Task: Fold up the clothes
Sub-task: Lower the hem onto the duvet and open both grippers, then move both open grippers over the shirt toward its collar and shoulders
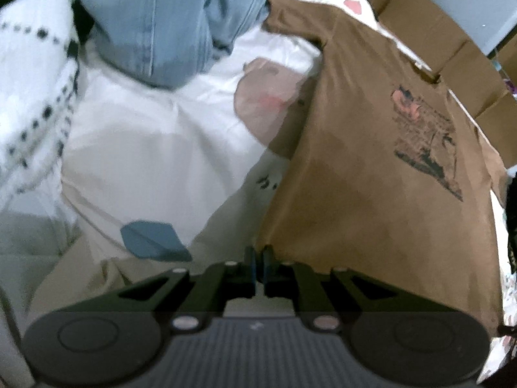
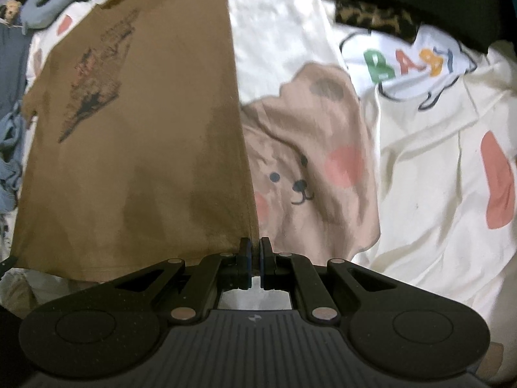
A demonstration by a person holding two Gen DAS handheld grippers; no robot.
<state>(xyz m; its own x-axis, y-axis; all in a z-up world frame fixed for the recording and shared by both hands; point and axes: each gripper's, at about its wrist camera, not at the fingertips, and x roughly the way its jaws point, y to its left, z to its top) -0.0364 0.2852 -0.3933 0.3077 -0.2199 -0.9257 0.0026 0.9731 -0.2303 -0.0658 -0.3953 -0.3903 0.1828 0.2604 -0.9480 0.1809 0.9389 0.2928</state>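
- The brown T-shirt [image 1: 371, 168] lies spread flat on a bed, over a white sheet [image 2: 420, 177] printed with bears, its dark graphic print toward the far end.
- The left gripper [image 1: 258, 255] is pinched tight on the shirt's near left hem corner.
- The right gripper [image 2: 255, 247] is clamped on its near right hem corner.
- Blue jeans [image 1: 168, 22] lie bunched at the far left.

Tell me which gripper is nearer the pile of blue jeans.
Left. The left gripper pinches the brown T-shirt hem on the side where the jeans lie; the right gripper pinches the opposite corner.
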